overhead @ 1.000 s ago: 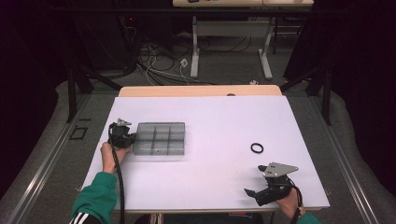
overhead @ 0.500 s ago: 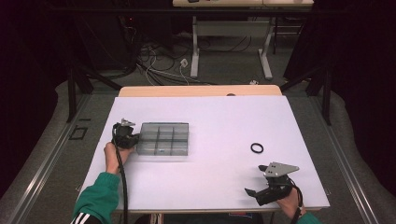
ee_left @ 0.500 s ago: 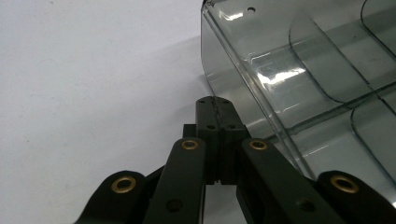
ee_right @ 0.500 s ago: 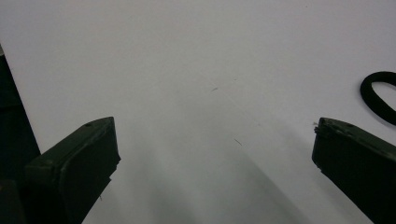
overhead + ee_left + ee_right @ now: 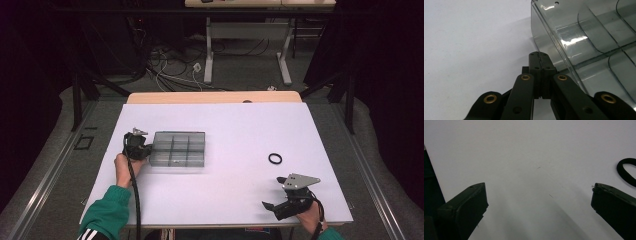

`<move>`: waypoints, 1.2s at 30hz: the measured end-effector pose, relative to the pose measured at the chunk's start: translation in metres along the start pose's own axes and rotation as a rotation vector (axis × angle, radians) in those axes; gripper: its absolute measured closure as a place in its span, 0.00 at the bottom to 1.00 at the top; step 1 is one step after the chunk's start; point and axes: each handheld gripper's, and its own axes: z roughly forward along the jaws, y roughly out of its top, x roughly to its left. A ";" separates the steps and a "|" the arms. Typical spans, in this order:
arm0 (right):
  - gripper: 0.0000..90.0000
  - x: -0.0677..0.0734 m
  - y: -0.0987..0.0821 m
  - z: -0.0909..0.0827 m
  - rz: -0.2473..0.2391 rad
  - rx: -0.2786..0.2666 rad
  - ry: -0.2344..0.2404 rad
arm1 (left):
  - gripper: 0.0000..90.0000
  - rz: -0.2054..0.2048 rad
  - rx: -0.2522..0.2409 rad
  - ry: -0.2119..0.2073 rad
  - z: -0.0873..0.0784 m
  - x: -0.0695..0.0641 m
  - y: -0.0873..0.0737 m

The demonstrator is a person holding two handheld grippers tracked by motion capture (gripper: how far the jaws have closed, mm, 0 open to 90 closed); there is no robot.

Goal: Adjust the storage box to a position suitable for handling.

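Left gripper view shows your left gripper (image 5: 539,55) with jaws pressed together, tip against the near-left wall of the smoky clear plastic compartment box (image 5: 584,37), seemingly touching it. The box looks light, rigid and slick, sitting left of centre on the white table (image 5: 240,125); it will slide, so pinch a wall. Your right gripper (image 5: 537,202) rests spread wide, holding nothing.

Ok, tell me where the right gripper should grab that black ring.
Grip the black ring across one side of its band, coming straight down from above. It lies flat on the white table with an open centre, so one jaw can drop inside. The right gripper is already open nearby.
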 end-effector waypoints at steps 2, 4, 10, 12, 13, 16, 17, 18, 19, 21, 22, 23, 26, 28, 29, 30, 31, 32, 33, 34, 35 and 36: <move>0.00 0.000 0.000 0.000 -0.001 0.000 0.000 | 1.00 -0.002 0.001 -0.009 0.000 -0.002 0.000; 0.00 0.000 0.000 0.000 0.000 0.001 0.002 | 1.00 0.004 0.002 -0.016 -0.001 -0.007 0.001; 0.00 0.000 0.000 0.000 -0.001 -0.002 -0.002 | 1.00 0.014 -0.002 -0.039 0.000 -0.017 0.004; 0.00 0.000 0.000 0.000 -0.003 -0.004 -0.003 | 1.00 0.019 -0.010 -0.041 0.001 -0.022 0.004; 0.00 0.000 0.000 0.000 -0.003 -0.003 -0.003 | 1.00 0.022 -0.012 -0.047 0.001 -0.023 0.004; 0.00 0.000 0.000 0.000 -0.001 -0.003 -0.003 | 1.00 0.024 -0.008 -0.058 0.001 -0.025 0.005; 0.00 0.000 0.000 0.000 -0.001 -0.004 -0.008 | 1.00 0.026 -0.008 -0.058 0.001 -0.026 0.005; 0.00 0.000 0.000 0.001 -0.001 -0.001 -0.002 | 1.00 0.027 -0.008 -0.062 0.001 -0.026 0.005; 0.00 0.000 0.000 0.001 -0.004 0.000 -0.001 | 1.00 0.025 -0.008 -0.064 0.001 -0.028 0.005; 0.00 0.000 0.000 0.001 -0.003 -0.002 -0.003 | 1.00 0.032 -0.002 -0.073 0.000 -0.030 0.006; 0.00 0.000 0.000 0.000 -0.001 -0.002 -0.002 | 1.00 0.037 -0.004 -0.075 0.000 -0.031 0.006; 0.00 0.000 0.000 0.000 0.000 0.002 0.001 | 1.00 0.036 -0.007 -0.074 0.000 -0.032 0.006; 0.00 0.000 0.000 0.000 -0.001 0.003 0.001 | 1.00 0.045 -0.005 -0.077 -0.001 -0.034 0.007; 0.00 0.000 0.000 0.001 0.001 -0.003 0.000 | 1.00 0.045 -0.001 -0.081 -0.001 -0.036 0.007; 0.00 0.000 0.000 0.001 -0.001 -0.002 -0.001 | 1.00 0.049 -0.001 -0.081 -0.001 -0.036 0.007; 0.00 0.000 0.000 0.001 -0.001 -0.002 -0.001 | 1.00 0.052 0.000 -0.081 -0.002 -0.036 0.007; 0.00 0.000 0.000 0.000 0.000 0.003 0.001 | 1.00 0.046 0.003 -0.083 -0.003 -0.037 0.006; 0.00 0.000 0.000 0.000 0.000 0.003 0.001 | 1.00 0.046 0.003 -0.083 -0.003 -0.037 0.006; 0.00 0.000 0.000 0.000 0.001 0.004 0.001 | 1.00 0.047 0.006 -0.085 -0.003 -0.037 0.006; 0.00 0.000 0.000 0.000 0.001 0.005 0.001 | 1.00 0.049 0.006 -0.084 -0.003 -0.037 0.006; 0.00 0.000 0.000 0.000 0.000 0.005 0.002 | 1.00 0.049 0.008 -0.086 -0.004 -0.038 0.005; 0.00 0.000 0.000 0.000 0.000 0.005 0.002 | 1.00 0.046 0.005 -0.091 -0.004 -0.038 0.005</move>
